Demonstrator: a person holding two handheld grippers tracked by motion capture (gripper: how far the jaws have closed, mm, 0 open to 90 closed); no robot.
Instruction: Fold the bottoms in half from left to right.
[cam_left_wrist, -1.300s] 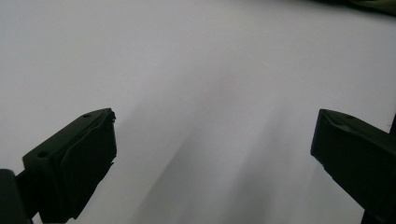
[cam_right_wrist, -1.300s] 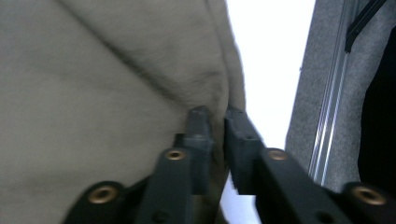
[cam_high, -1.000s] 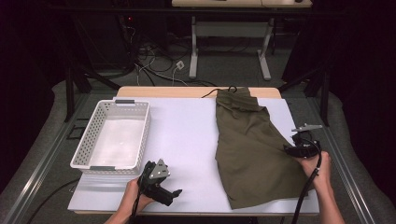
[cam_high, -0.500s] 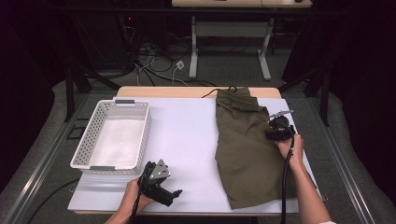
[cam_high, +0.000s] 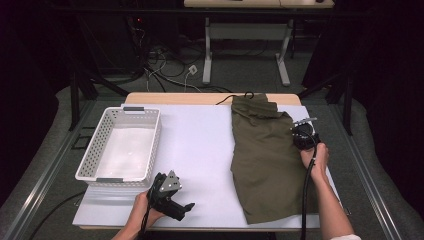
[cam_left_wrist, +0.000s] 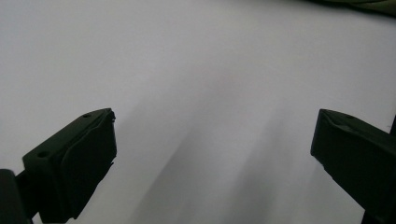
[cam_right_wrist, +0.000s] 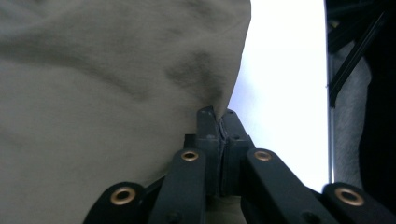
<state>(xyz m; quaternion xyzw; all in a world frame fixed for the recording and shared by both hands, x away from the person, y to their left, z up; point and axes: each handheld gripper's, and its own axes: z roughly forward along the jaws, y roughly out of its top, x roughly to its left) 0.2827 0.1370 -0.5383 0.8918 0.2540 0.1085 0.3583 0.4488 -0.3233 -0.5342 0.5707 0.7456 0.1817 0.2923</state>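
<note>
The right gripper (cam_right_wrist: 218, 122) is clenched on the right edge of the olive garment (cam_high: 262, 155), spread at the table's right. The left gripper (cam_left_wrist: 212, 154) is held agape over bare white table (cam_high: 200, 145). A fold is judged underway; the pinched edge would be carried leftward next.

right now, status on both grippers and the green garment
Left gripper open, resting on the white table near the basket. Right gripper shut on the olive garment at its right edge. Garment lies flat, nothing in the way.
</note>
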